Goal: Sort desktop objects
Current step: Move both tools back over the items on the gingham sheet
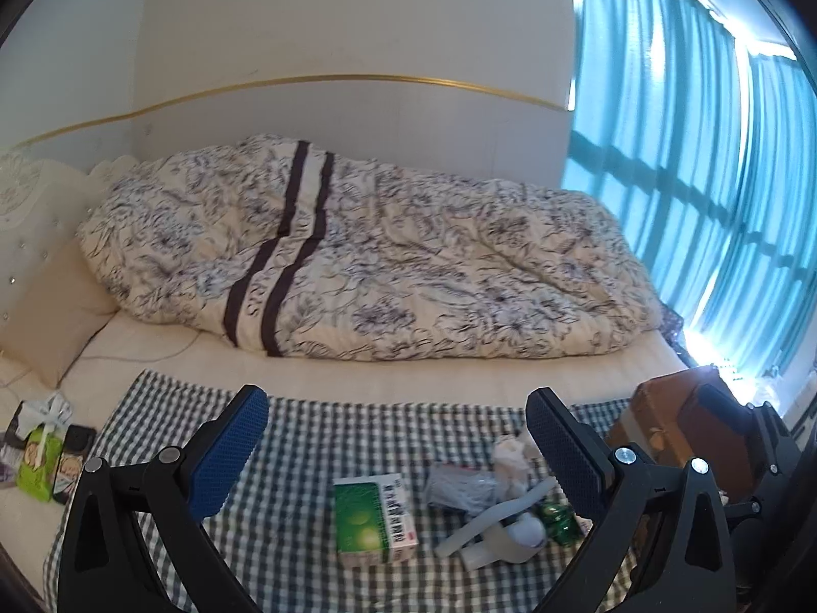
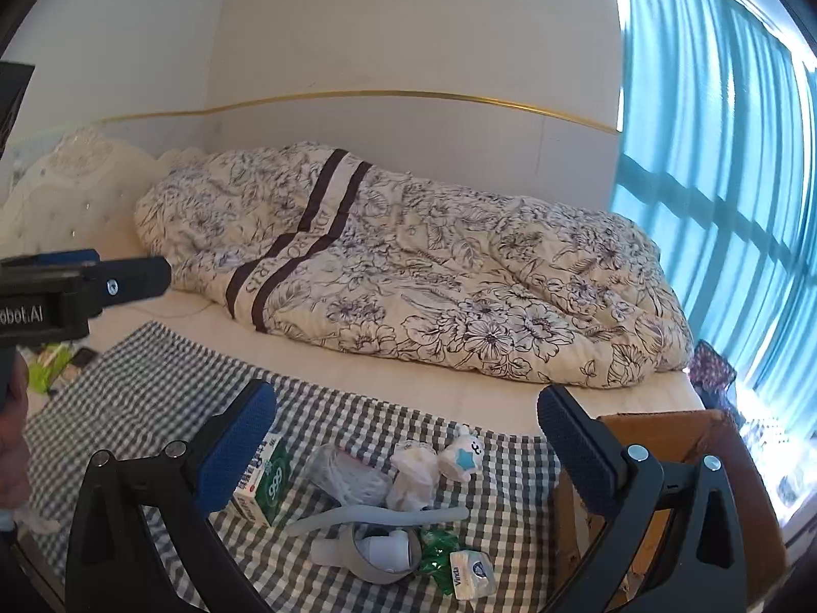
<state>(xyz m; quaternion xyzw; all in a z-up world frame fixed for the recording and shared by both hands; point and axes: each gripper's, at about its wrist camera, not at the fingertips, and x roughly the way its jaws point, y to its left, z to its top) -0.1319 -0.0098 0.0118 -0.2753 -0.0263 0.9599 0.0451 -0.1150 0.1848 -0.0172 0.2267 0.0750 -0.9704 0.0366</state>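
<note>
A checked cloth (image 2: 153,383) on the bed carries a small pile. In the right wrist view it holds a green medicine box (image 2: 265,480), a clear plastic bag (image 2: 352,480), a crumpled tissue (image 2: 413,475), a small white plush (image 2: 462,454), a grey strap with a white device (image 2: 388,546), a green wrapper (image 2: 436,557) and a Vinda tissue pack (image 2: 472,572). My right gripper (image 2: 406,454) hovers open above the pile, holding nothing. My left gripper (image 1: 398,454) is open and empty too, above the green medicine box (image 1: 373,521) and the strap (image 1: 505,526).
An open cardboard box (image 2: 679,439) stands at the cloth's right edge. A green tissue pack (image 1: 41,454) and a dark phone (image 1: 79,439) lie left of the cloth. A floral quilt (image 1: 357,255) fills the far side of the bed. Blue curtains (image 1: 715,179) hang at the right.
</note>
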